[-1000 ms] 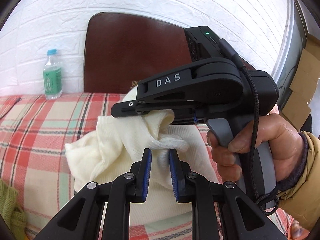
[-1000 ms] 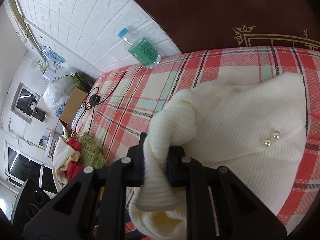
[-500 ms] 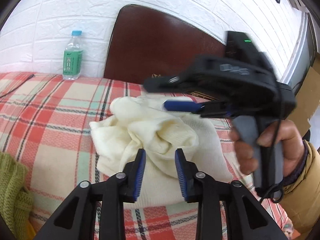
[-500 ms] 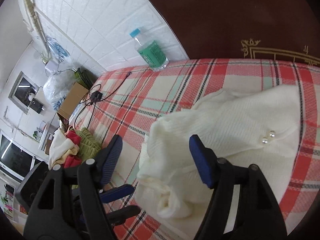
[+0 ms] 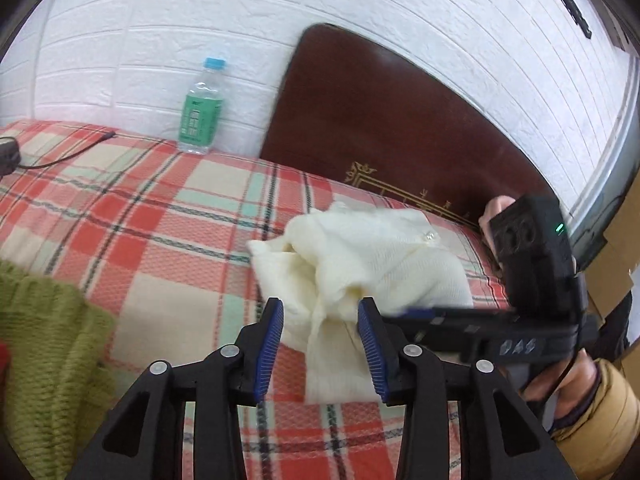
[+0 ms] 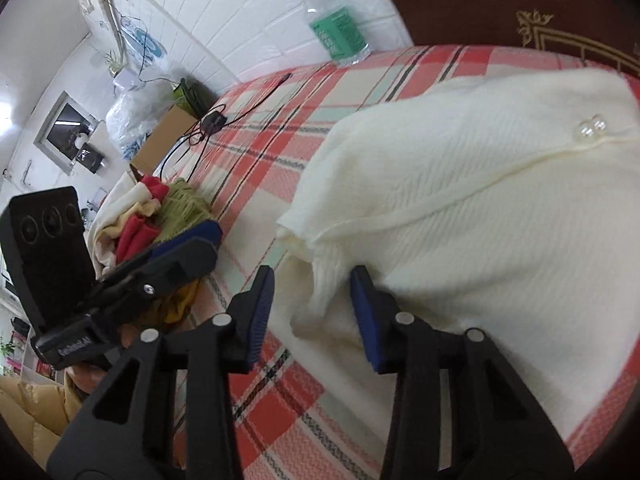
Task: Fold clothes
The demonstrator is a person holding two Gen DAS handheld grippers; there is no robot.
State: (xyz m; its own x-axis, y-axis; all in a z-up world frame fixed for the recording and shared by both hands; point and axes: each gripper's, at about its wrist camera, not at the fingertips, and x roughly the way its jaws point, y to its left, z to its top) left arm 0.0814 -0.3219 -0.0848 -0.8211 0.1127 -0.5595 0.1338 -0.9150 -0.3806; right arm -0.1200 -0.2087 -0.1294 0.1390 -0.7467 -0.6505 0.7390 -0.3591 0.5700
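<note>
Left wrist view: left gripper (image 5: pixel 320 330) spread wide, nothing pinched. Cream knit sweater (image 5: pixel 360 264) lies bunched on the plaid bedspread (image 5: pixel 160 220), its near sleeve hanging down between the fingers at 6 o'clock. Right gripper (image 5: pixel 412 314) enters from 3 o'clock, blurred; cannot tell its opening here. Risk: the lumpy bundle may slump open; a grab at the sleeve alone would drag the folds apart. Green knit (image 5: pixel 44 352) at 8 o'clock, water bottle (image 5: pixel 201 114) at 11, dark headboard (image 5: pixel 392 136) at 1, white brick wall (image 5: pixel 240 12).

Right wrist view: right gripper (image 6: pixel 312 312) also spread, empty, straddling the sweater's (image 6: pixel 480 208) ribbed sleeve edge. Pearl buttons (image 6: pixel 590 128) at 2 o'clock could snag. Clothes pile (image 6: pixel 152 216) at 9 o'clock; cables (image 6: pixel 212 124) cross the bedspread near 10, cluttered room beyond.
</note>
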